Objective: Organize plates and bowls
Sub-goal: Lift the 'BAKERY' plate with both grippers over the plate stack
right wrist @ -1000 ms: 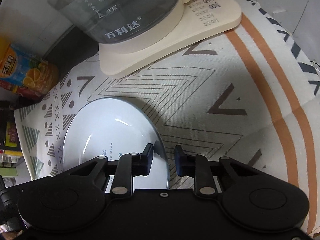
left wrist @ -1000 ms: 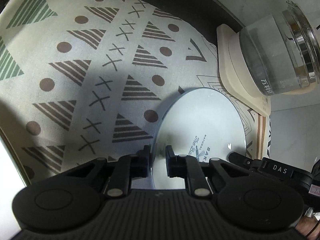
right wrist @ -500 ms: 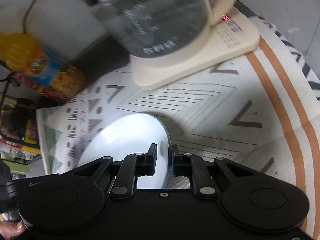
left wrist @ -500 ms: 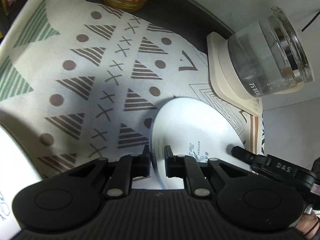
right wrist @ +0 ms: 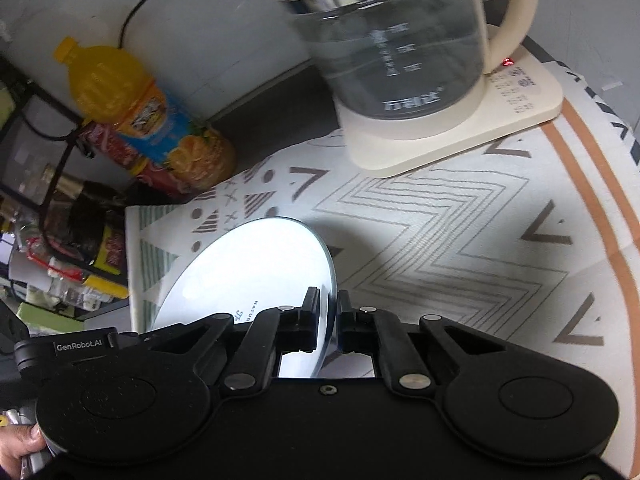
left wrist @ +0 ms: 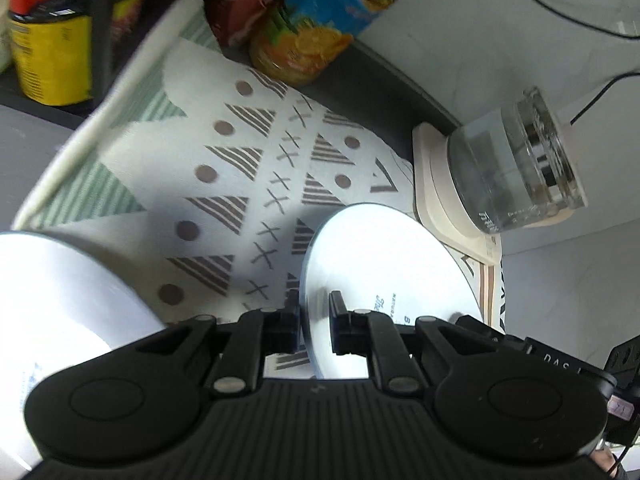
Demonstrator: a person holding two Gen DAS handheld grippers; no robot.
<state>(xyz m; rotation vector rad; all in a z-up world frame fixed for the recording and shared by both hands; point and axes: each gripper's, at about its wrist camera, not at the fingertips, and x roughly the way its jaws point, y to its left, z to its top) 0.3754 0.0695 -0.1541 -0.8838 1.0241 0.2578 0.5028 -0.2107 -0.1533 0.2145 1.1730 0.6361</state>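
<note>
A white plate (left wrist: pixel 384 264) is gripped at two places on its rim and hangs tilted above the patterned cloth (left wrist: pixel 248 184) that covers the desk. The left hand-held gripper (left wrist: pixel 314 312) is clenched on the plate's near left edge, one finger under the rim and the other on the top face beside the small printed lettering. The right hand-held gripper (right wrist: pixel 328 308) is clenched on the plate (right wrist: pixel 256 264) at its opposite edge, the thin rim standing between its two black fingers.

In the left wrist view the right hand-held gripper's black body (left wrist: pixel 560 356) shows at the plate's far right side. In the right wrist view the left hand-held gripper (right wrist: pixel 76 346) shows at lower left, with part of a person's hand (right wrist: pixel 20 444) below it.

To the left of the left hand-held gripper, close to the camera, lies a second white dish (left wrist: pixel 60 300), blurred and brightly lit; whether it is a plate or a bowl I cannot tell.

Beyond both hand-held grippers, a glass kettle (right wrist: pixel 400 40) stands on its cream base (right wrist: pixel 460 132) at the far edge of the cloth. An orange juice bottle (right wrist: pixel 148 112) stands farther off to the left of the kettle, beside a dark rack of jars (right wrist: pixel 60 220).
</note>
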